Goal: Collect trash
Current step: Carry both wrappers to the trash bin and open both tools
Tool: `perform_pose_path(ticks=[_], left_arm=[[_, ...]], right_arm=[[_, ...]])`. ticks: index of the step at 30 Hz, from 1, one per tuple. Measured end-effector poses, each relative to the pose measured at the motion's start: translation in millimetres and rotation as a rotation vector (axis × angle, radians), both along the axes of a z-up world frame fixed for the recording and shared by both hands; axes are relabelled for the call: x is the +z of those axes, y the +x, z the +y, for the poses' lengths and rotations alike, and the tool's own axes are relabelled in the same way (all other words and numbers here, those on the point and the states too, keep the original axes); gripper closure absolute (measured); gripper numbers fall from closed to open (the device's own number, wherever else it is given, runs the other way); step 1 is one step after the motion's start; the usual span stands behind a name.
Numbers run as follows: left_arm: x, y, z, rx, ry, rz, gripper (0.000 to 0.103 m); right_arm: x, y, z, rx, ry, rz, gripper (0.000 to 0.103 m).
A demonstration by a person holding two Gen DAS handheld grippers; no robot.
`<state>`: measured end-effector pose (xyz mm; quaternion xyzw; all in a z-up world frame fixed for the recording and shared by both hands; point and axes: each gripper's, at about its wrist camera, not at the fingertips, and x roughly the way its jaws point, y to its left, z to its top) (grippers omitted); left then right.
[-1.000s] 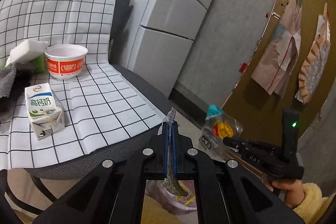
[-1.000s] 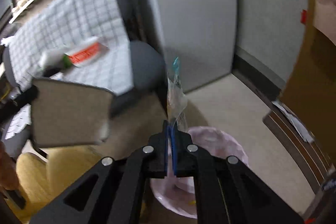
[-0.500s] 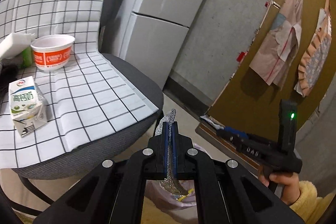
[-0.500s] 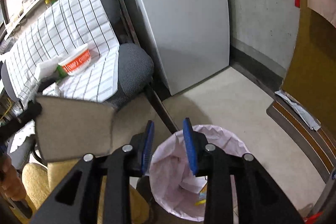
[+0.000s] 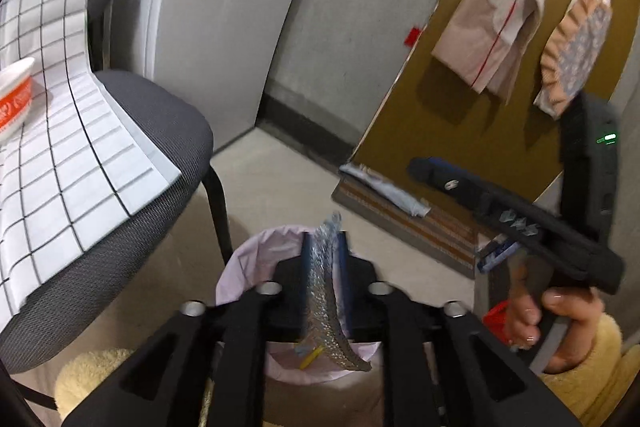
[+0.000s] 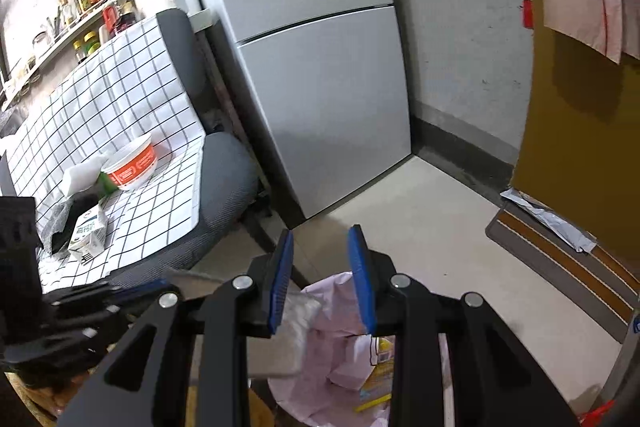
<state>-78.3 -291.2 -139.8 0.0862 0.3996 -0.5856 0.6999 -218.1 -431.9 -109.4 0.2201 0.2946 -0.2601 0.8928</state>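
My left gripper [image 5: 323, 247] is shut on a flat silver foil wrapper [image 5: 325, 303] and holds it right above the pink-lined trash bin [image 5: 256, 259]. My right gripper [image 6: 320, 263] is open and empty, also above the trash bin [image 6: 340, 359], which holds some wrappers. The right gripper also shows in the left wrist view [image 5: 424, 169], to the right of the bin. On the chair sit an orange and white bowl [image 6: 130, 167], a milk carton [image 6: 88, 233] and a white tissue pack [image 6: 80, 177].
A grey chair [image 6: 224, 195] under a checked cloth [image 6: 120, 99] stands left of the bin. A grey fridge [image 6: 316, 67] stands behind. A brown doormat [image 6: 560, 263] with a crumpled bag lies by a brown door [image 5: 480, 67] hung with cloths.
My right gripper opened and dropped the clear snack bag into the bin. My left gripper moved right with the foil wrapper, from beside the chair to over the bin.
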Motion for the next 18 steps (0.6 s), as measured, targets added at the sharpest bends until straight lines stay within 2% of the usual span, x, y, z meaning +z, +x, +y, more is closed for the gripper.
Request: perform_pose_path(ticks=[2,3,9,13,18], left_arm=[[-5,1,-2,0.020,0.017,-0.017,0.062],[-6,3,-1,0.028,0.021,-0.017,0.061],[2,22,31,0.141,0.051,-0.090,0.061],[7,40,71,0.276,0.107,-0.165,0.061],[7,60,125,0.416,0.133,-0.169,0.061]], right_arm=[[-2,-2,-1,-0.004,0.000,0.006,0.075],[-3,-1,-2,-0.003,0.000,0.009,0.075],[-6,8,6,0.026,0.012,0.017,0.074],[-4,25,23,0.080,0.012,0.020,0.074],[0,54,53,0.180,0.012,0.010,0.074]])
